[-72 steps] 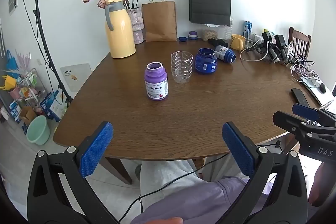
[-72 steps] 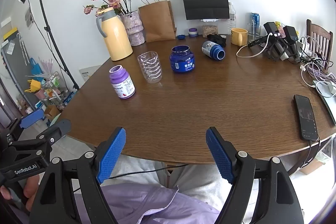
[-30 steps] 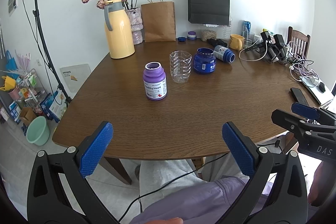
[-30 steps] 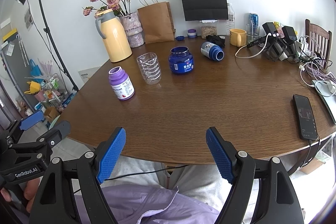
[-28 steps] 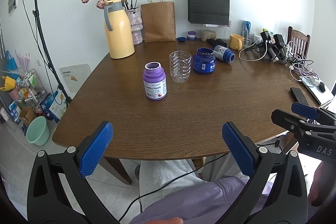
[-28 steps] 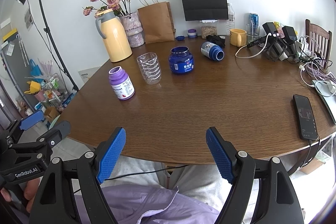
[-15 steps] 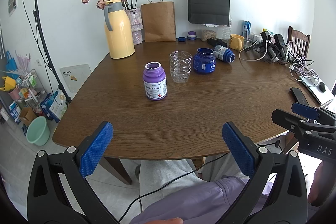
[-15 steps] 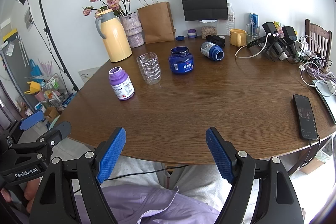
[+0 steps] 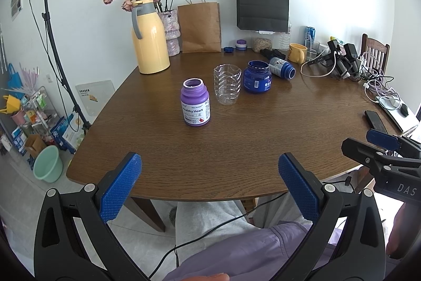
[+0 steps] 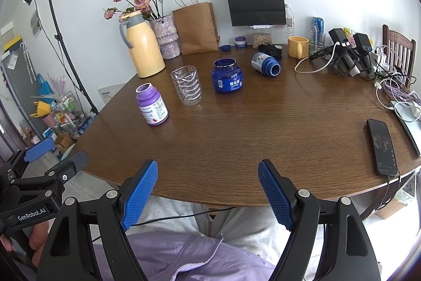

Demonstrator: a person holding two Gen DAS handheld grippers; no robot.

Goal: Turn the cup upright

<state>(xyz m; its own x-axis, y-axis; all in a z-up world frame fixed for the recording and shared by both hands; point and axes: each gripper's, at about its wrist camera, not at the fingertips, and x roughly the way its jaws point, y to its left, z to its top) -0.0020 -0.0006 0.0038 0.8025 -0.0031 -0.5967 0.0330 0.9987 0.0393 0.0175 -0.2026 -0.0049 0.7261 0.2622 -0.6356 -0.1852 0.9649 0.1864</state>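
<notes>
On the brown wooden surface in front of me, everything sits well beyond my reach. Largest first: the yellow thermos jug stands at the far left, by the brown paper bag and the vase of dried roses. Nearer the middle stand the purple bottle, uncapped and upright, then the clear ribbed cup just to its right, mouth up, then the dark blue jar, also open. Behind that jar a blue bottle lies on its side, and a yellow mug stands near the back wall.

My left claw hangs off the near edge above my lap, its blue pads wide apart and gripping nothing. My right claw is held the same way, spread and empty.

The right wrist view shows the whole black phone with its cable at the right edge; the left view catches only its tip. The left view alone shows the green bucket on the floor, and each view catches the other claw at its margin.

Against the frames from a moment ago, nothing on the surface has shifted, and both claws hold the same place.
</notes>
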